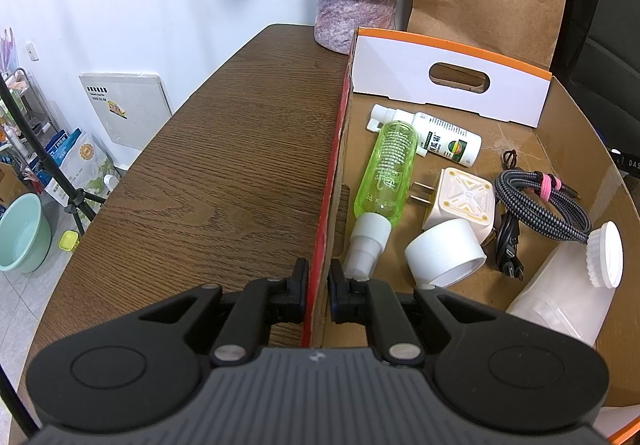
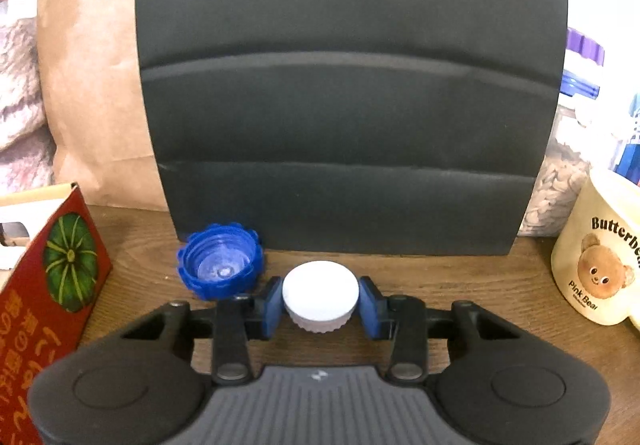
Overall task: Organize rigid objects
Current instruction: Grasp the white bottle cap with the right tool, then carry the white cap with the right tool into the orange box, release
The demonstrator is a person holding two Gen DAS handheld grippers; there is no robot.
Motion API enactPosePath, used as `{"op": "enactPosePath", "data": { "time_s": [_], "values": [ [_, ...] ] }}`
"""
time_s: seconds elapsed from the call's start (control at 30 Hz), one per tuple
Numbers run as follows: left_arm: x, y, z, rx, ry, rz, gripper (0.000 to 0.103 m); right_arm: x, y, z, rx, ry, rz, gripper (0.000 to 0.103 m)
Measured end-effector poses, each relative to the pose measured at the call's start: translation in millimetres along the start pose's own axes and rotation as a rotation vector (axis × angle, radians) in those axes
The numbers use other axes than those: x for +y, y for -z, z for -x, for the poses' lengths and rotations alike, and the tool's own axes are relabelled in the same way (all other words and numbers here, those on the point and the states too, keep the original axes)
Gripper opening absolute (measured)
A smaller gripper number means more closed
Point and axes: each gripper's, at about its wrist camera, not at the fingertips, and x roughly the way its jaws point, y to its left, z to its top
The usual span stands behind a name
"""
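Right wrist view: we see our right gripper (image 2: 320,303) clamped on a white cap (image 2: 320,291) on the wooden table (image 2: 440,285), a blue cap (image 2: 220,261) beside it. Our left gripper (image 1: 319,285) pinches the cardboard box (image 1: 320,213) wall; beyond, a white wall (image 1: 140,5).

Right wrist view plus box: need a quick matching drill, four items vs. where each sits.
Items:
1. white cap
2. blue cap
3. green bottle
4. mug

Places:
A. lying in the box
B. between the right claw pads
C. upside down on the table, left of the claw
D. far right on the table

Pairs: 1-B, 2-C, 3-A, 4-D
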Motion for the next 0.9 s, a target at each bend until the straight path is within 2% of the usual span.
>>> {"op": "enactPosePath", "data": {
  "time_s": [0.43,0.9],
  "values": [
    [0,0,0,0.000,0.000,0.000,0.011,-7,9,14,-0.055,0.015,-0.046,0.039],
    [1,-1,1,-0.002,-0.001,-0.002,0.011,7,23,90,-0.174,-0.014,-0.020,0.039]
  ]
}}
